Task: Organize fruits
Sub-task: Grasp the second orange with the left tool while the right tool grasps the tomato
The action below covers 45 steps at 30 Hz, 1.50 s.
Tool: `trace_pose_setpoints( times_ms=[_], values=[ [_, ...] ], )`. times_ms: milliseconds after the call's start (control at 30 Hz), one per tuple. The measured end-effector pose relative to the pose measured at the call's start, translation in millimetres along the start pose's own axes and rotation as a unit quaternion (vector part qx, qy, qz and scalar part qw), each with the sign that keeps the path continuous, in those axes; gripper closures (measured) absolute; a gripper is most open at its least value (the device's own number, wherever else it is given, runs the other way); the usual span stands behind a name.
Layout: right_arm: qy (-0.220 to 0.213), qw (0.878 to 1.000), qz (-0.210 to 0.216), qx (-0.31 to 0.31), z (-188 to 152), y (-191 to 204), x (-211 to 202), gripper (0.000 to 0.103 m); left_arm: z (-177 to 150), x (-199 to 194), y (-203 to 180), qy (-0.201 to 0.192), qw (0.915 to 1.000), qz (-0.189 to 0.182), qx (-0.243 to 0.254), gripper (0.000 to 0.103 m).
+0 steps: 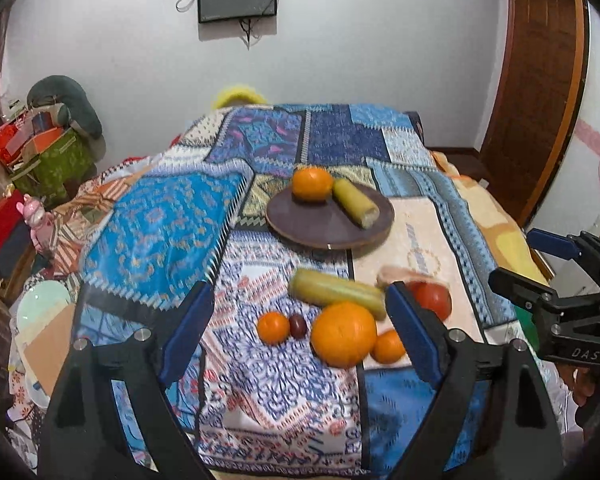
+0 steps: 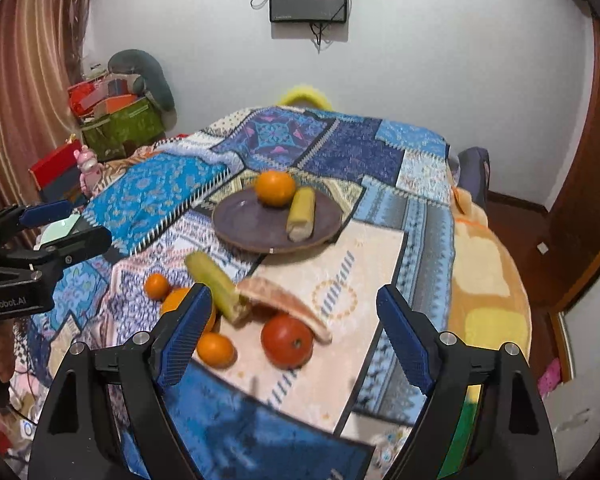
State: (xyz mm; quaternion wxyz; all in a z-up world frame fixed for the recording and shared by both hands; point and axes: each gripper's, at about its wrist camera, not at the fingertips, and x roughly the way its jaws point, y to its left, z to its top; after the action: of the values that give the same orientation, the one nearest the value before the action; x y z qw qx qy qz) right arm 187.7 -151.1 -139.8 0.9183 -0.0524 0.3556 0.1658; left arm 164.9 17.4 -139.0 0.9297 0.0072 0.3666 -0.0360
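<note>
The loose fruit lies grouped on the patterned cloth (image 1: 268, 400), short of the brown plate (image 1: 328, 228), which already carries an orange (image 1: 312, 184) and a yellow-green cylinder fruit (image 1: 356, 203) side by side. In the group: a large orange (image 1: 343, 334) at the front, a small orange (image 1: 273, 327) and a dark plum-like fruit (image 1: 298, 326) touching each other to its left, another small orange (image 1: 386, 346) against its right side, a second yellow-green cylinder fruit (image 1: 334, 292) lying across behind it, a red tomato (image 2: 287, 340), and a pale curved piece (image 2: 288, 304) arching over the tomato. The left gripper (image 1: 300, 336) hovers above the cloth with its jaws spread wide and nothing between them; the large orange sits between its fingers in the left wrist view, ahead of the tips. The right gripper (image 2: 294, 336) is likewise spread and empty, with the tomato lying between its fingers and slightly forward. Judgement: the step in hand is picking the next fruit for the plate. To do it well, descend squarely over one fruit only, close across its widest part, and avoid nudging touching neighbours, since round fruit on soft cloth is likely to roll. Place it on the bare near half of the plate.
</note>
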Motion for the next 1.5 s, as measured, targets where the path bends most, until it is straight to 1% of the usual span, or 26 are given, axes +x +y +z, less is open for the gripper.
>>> trace_pose_setpoints(
  times_ms=[200, 333, 367, 533, 633, 700, 1033, 1100, 1167, 1200, 1233, 1300, 1500],
  values=[
    [0.029, 1.000, -0.003, 0.012, -21.0, -2.4, 13.1, 0.021, -21.0, 20.3, -10.5, 0.027, 0.9996, -0.006, -0.002, 0.015],
    [0.049, 0.999, 0.001, 0.020, -31.1, -6.3, 24.8, 0.021, -29.1, 36.6, -13.4, 0.047, 0.9988, -0.015, -0.009, 0.025],
    [0.054, 0.998, 0.003, 0.023, -33.6, -7.3, 28.4, 0.021, -30.4, 41.4, -14.4, 0.052, 0.9984, -0.017, -0.011, 0.026],
    [0.069, 0.997, 0.010, 0.029, -42.1, -10.3, 42.9, 0.021, -34.0, 59.6, -19.6, 0.069, 0.9971, -0.026, -0.018, 0.026],
    [0.077, 0.996, 0.020, 0.032, -43.7, -11.4, 50.8, 0.023, -34.7, 70.2, -22.3, 0.078, 0.9963, -0.031, -0.020, 0.026],
    [0.083, 0.996, 0.027, 0.032, -43.6, -11.7, 56.1, 0.030, -34.6, 76.6, -22.9, 0.084, 0.9957, -0.032, -0.021, 0.026],
    [0.105, 0.993, 0.047, 0.036, -42.8, -9.9, 82.8, 0.037, -36.9, 105.6, -26.4, 0.111, 0.9928, -0.037, -0.029, 0.026],
    [0.109, 0.992, 0.050, 0.038, -42.8, -10.2, 86.8, 0.041, -37.5, 110.6, -24.8, 0.116, 0.9919, -0.036, -0.036, 0.028],
    [0.113, 0.991, 0.054, 0.041, -43.2, -10.3, 89.8, 0.044, -37.9, 113.6, -23.0, 0.121, 0.9903, -0.053, -0.045, 0.036],
    [0.114, 0.991, 0.055, 0.041, -43.4, -10.5, 90.9, 0.046, -37.8, 113.6, -22.9, 0.121, 0.9898, -0.058, -0.048, 0.038],
    [0.115, 0.991, 0.056, 0.042, -43.5, -10.8, 91.7, 0.048, -37.4, 113.5, -23.4, 0.121, 0.9898, -0.059, -0.047, 0.038],
    [0.118, 0.990, 0.068, 0.047, -43.5, -12.2, 93.3, 0.057, -37.4, 113.1, -24.8, 0.120, 0.9902, -0.057, -0.043, 0.038],
    [0.114, 0.990, 0.066, 0.045, -43.4, -11.3, 87.8, 0.059, -37.3, 109.1, -25.4, 0.121, 0.9905, -0.053, -0.038, 0.039]
  ],
)
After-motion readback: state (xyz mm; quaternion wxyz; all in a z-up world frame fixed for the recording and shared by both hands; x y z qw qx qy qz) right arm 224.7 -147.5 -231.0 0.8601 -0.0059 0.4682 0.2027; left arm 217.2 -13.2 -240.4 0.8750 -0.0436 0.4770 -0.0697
